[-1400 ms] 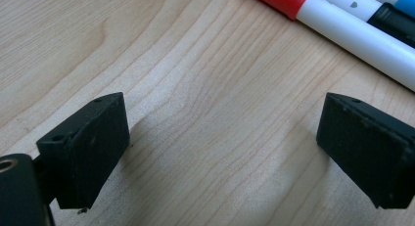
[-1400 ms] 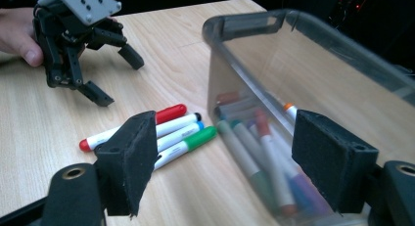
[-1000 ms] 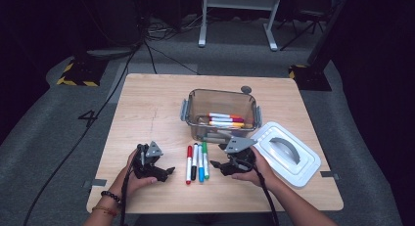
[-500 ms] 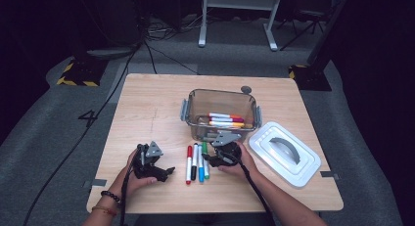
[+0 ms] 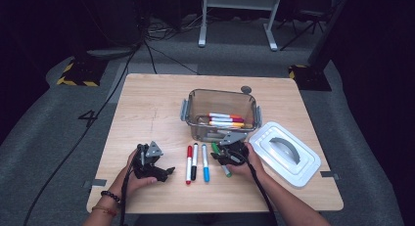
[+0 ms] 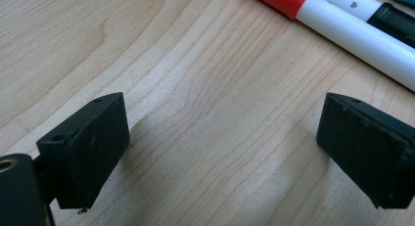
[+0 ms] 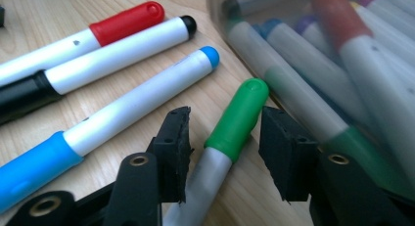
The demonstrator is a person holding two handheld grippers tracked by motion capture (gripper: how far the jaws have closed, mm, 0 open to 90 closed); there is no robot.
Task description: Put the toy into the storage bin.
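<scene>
The right gripper [image 7: 222, 152] straddles the green marker [image 7: 230, 133], its jaws narrowed to either side of the green cap and just closing in, with a thin gap still showing on each side, so the pads do not yet press. The marker lies flat on the wooden table [image 5: 147, 108], its cap end pointing at the clear plastic box [image 5: 222, 101], whose wall rises just beyond the far jaw in the right gripper view and leaves little room on that side. On the other side of the jaws the blue marker [image 7: 122, 118] lies near, roughly parallel, with a strip of bare wood between it and the near jaw; beyond it lie the black marker [image 7: 117, 47] and the red marker [image 7: 98, 30], side by side and touching. Inside the box several more markers [image 5: 222, 121] lie stacked. In the high view the white lid [image 5: 284, 152] rests on the table just to the right of the right hand, close to the table's right edge. The left gripper [image 6: 222, 147] sits low over bare wood well to the left of the marker row, its jaws wide apart with nothing between them; open table spreads to its left and ahead, and the table's near edge lies close behind both hands.
</scene>
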